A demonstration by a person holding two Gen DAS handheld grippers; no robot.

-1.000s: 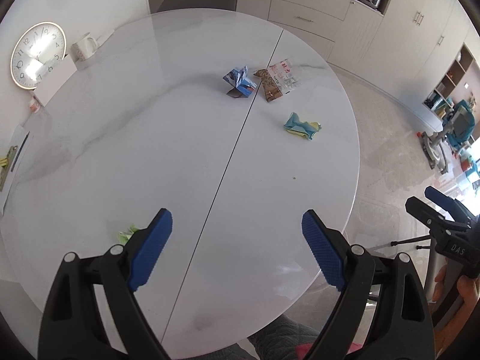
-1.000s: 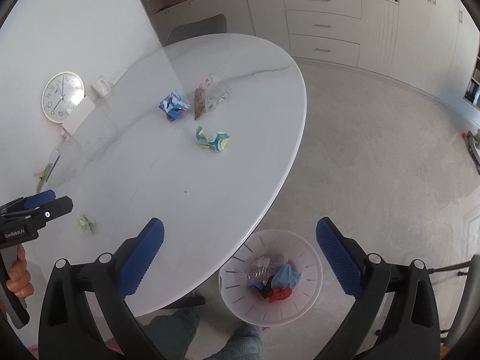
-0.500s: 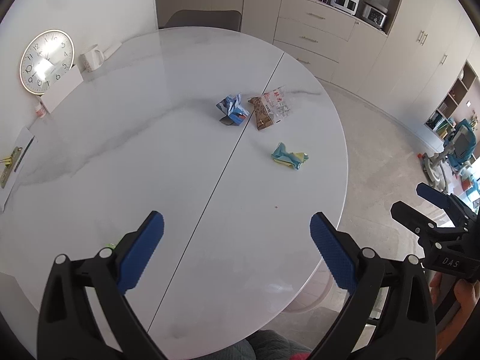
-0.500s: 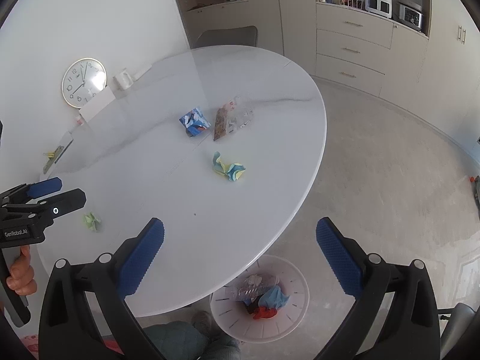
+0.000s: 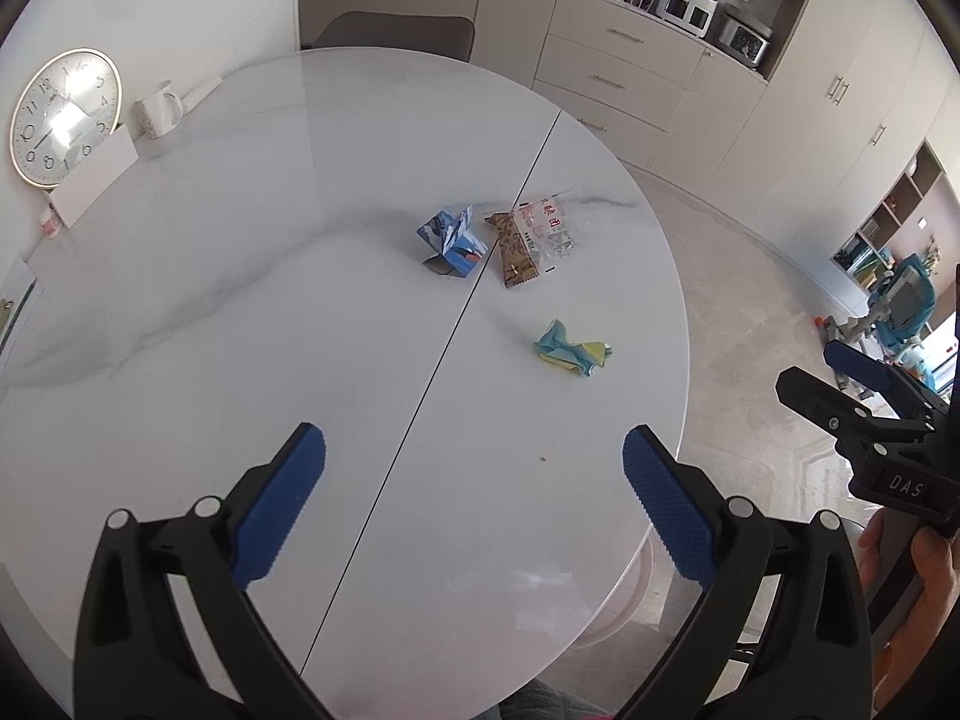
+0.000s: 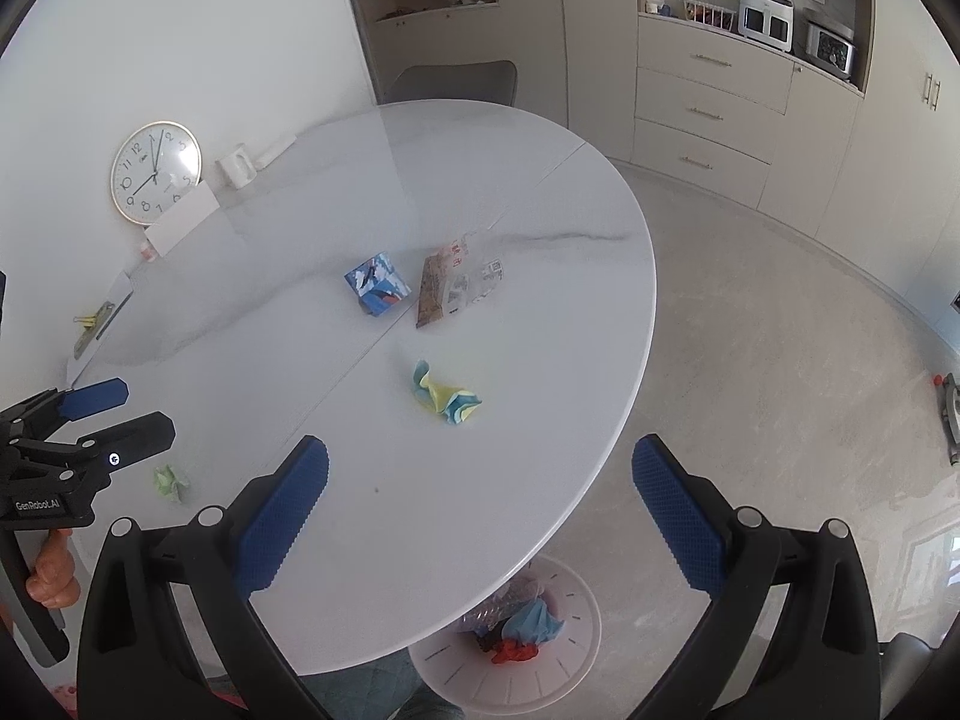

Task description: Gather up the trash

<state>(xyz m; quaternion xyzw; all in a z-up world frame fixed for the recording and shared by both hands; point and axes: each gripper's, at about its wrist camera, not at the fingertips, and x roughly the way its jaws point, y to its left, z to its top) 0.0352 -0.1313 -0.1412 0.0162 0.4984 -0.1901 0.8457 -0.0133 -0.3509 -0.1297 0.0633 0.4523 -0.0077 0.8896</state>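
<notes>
We hold the left gripper (image 5: 474, 468) above the table (image 5: 240, 300), jaws wide, nothing between them. Our right gripper (image 6: 480, 480) also gapes, holding nothing. Wrappers (image 6: 456, 285), a blue scrap (image 6: 378, 291), yellow paper (image 6: 447, 399) and a green wad (image 6: 171, 482) lie on top; the bin (image 6: 576, 660) sits below the table's edge.

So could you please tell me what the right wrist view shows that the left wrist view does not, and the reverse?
Only the right wrist view shows the bin on the floor under the table edge, with trash in it, and the green scrap near the left tool.

Only the left wrist view shows the play corner at far right.

Both show the table, blue box, wrappers, crumpled paper, clock and mug.
</notes>
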